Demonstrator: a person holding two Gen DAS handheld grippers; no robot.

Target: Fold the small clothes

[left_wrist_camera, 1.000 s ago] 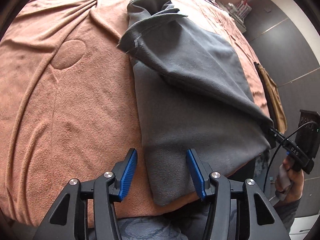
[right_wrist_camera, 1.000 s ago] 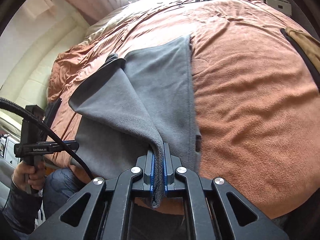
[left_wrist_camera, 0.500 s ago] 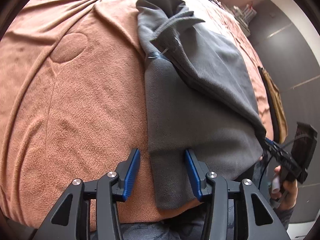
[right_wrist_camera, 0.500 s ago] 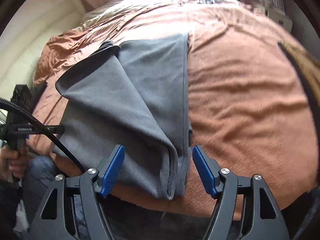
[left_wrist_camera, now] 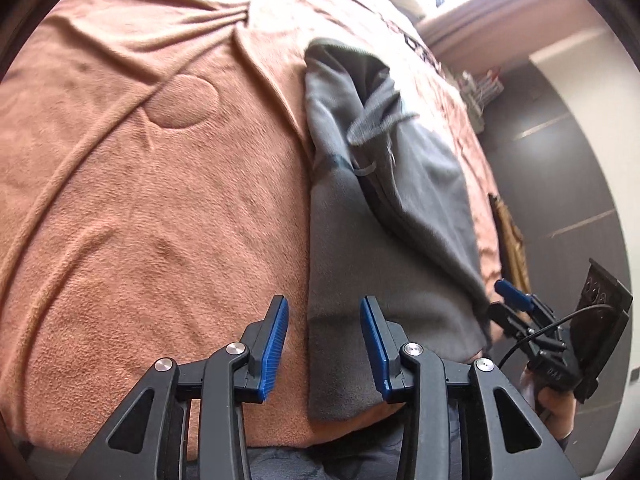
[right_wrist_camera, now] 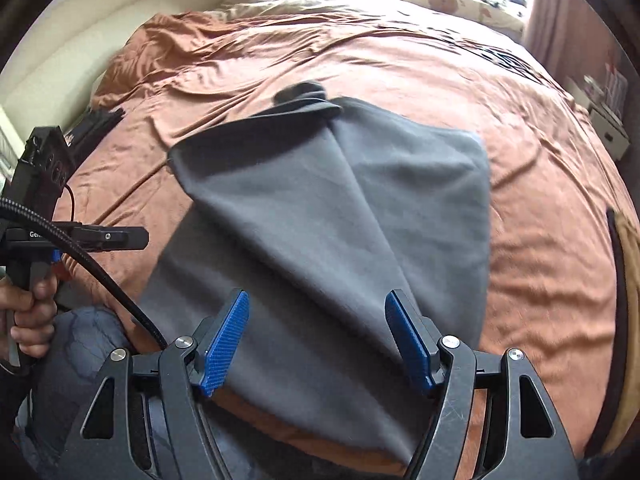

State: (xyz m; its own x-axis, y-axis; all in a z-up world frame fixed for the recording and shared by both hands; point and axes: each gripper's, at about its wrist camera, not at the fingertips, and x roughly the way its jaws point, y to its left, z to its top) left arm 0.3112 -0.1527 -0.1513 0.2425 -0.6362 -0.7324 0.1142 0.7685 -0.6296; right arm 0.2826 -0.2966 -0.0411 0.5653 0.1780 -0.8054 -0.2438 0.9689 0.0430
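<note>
Grey garment's [right_wrist_camera: 328, 216] near hem hidden behind right gripper [right_wrist_camera: 320, 336]

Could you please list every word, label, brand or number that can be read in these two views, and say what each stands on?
"Ge...": white letters, cut off by the black cable, on the black handheld left gripper.
White marking on the black handheld right gripper: too blurred to read.
Dark print on the far part of the rust-brown fleece blanket: too warped and blurred to read.
Grey fleece garment: no text visible.
</note>
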